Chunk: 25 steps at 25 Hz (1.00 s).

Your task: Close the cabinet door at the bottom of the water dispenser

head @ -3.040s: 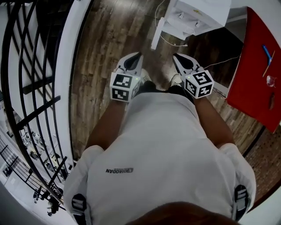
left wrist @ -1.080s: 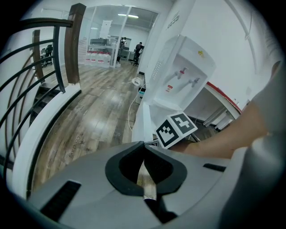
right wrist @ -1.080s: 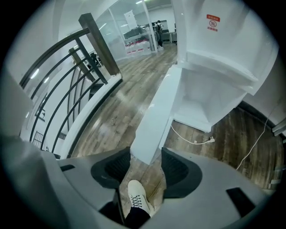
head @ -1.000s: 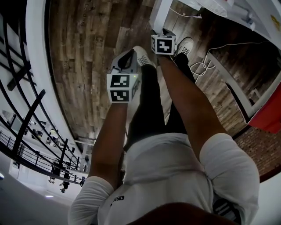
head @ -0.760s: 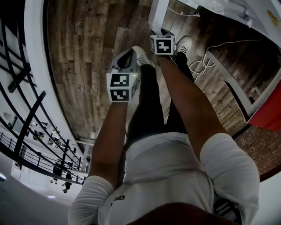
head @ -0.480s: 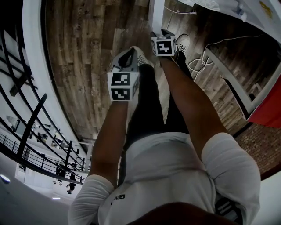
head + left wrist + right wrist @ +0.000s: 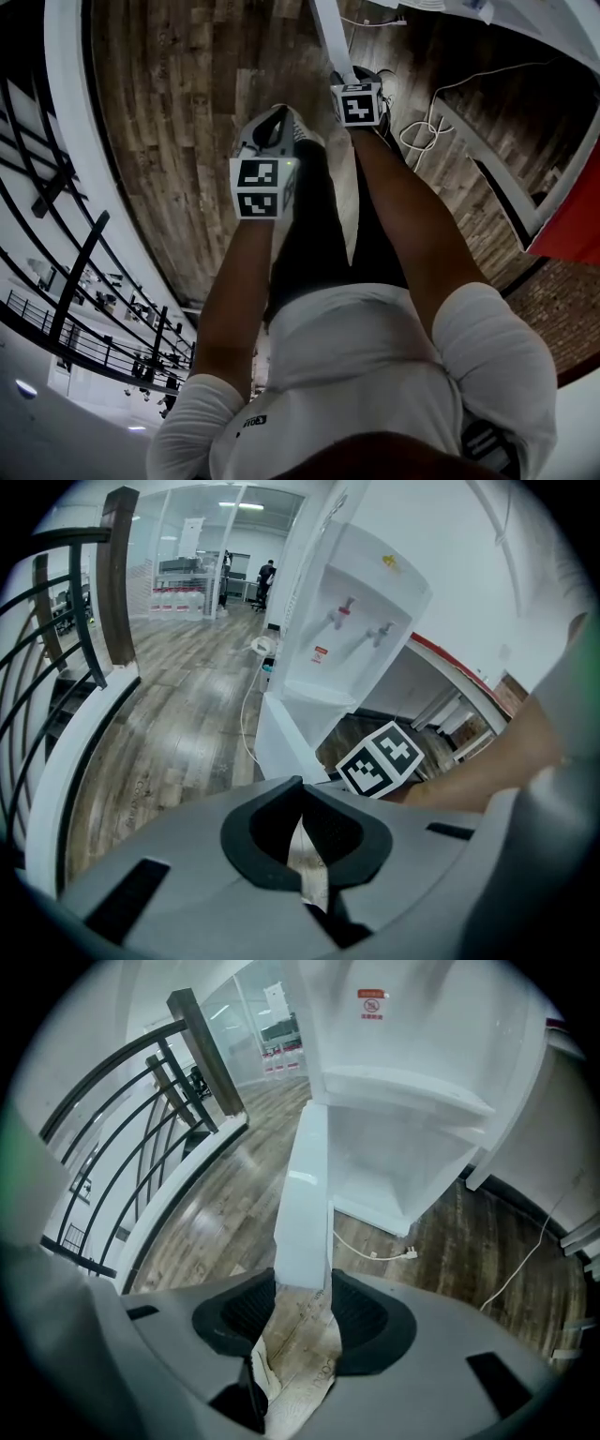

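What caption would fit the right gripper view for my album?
The right gripper clamps the edge of the water dispenser's open cabinet door.

Three cameras: one head-mounted, one riding on each hand-held gripper.
The head view looks steeply down from above the person's shoulders, along both arms, to the wooden floor (image 7: pixel 187 112); the left hand-held gripper (image 7: pixel 279 114) and right hand-held gripper (image 7: pixel 343 77) sit far below. The left gripper view looks level across its own jaws towards the water dispenser (image 7: pixel 347 639) a little way off, with the right hand-held gripper in front of it. The right gripper view is very near the white cabinet door (image 7: pixel 305 1194), facing it edge-on. All three views share the floor, door and black railing (image 7: pixel 75 277).
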### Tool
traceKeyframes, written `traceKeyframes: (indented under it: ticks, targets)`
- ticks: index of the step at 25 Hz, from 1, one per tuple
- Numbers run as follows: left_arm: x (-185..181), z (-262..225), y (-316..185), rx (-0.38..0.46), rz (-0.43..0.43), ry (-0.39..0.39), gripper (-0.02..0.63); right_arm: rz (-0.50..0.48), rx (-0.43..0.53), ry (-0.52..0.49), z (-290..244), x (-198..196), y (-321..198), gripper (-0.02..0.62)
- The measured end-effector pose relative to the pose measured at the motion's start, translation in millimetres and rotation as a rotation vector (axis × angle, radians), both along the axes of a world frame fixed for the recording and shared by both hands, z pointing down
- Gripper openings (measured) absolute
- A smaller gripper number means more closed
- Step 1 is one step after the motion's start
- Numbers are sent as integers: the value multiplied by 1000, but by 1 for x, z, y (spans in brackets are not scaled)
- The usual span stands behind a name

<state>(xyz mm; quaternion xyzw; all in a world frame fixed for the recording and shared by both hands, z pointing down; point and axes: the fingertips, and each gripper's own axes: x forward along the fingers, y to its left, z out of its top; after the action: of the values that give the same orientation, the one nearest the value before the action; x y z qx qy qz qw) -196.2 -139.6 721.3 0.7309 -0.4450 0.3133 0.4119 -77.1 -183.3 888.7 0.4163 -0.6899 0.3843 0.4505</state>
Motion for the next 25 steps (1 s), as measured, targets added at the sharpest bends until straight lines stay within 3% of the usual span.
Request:
traceKeyframes:
  ticks: [11, 20, 25]
  targets:
    - [39, -2, -15, 6, 54, -26, -5, 71, 20, 21, 1, 66, -17, 188]
    - [62, -5, -30, 19, 62, -30, -5, 70, 47, 19, 2, 100, -41, 187]
    - [76, -5, -32, 27, 70, -30, -5, 89, 67, 11, -2, 114, -49, 146]
